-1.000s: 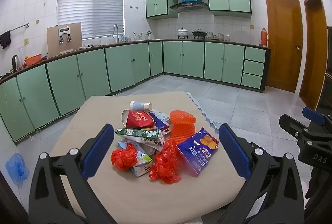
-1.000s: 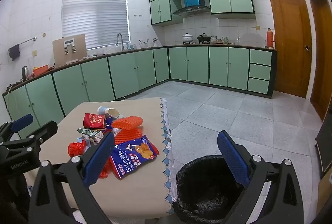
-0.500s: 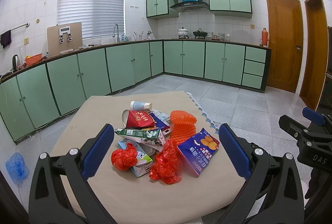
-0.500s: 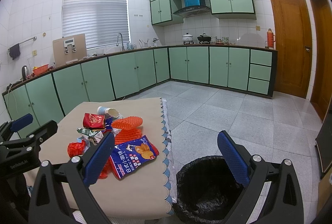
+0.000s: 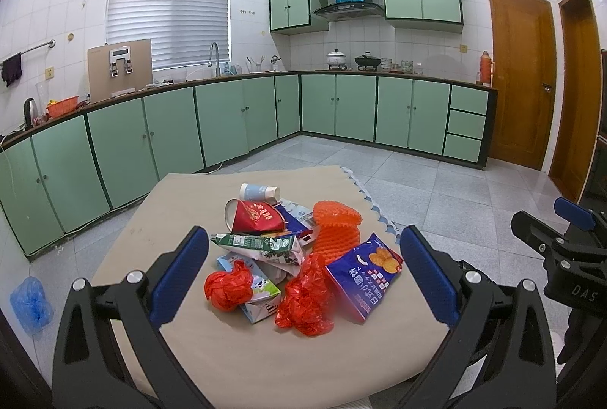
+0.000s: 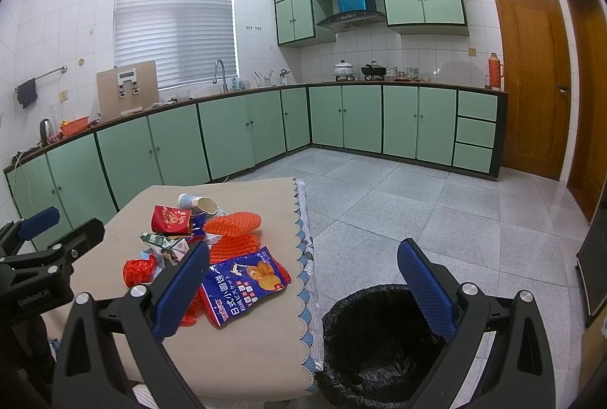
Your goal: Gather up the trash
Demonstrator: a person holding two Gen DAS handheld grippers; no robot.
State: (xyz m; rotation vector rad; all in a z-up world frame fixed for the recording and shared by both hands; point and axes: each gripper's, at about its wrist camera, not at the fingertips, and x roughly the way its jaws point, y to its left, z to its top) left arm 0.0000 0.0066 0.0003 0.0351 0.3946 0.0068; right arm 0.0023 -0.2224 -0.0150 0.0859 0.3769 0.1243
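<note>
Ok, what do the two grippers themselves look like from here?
Both are alike: the left gripper and right gripper have black angular frames with silver bolts and blue textured pads on the fingers. White lettering marks each body. No sleeves or cables show.

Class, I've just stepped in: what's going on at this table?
A person holds two open grippers above a beige-covered table, gripping nothing. The left gripper faces a trash pile: a blue snack bag, crumpled red plastic bags, orange foam netting and a red paper cup. The right gripper looks toward a black-lined bin beside the table. Nothing is collected yet.
</note>
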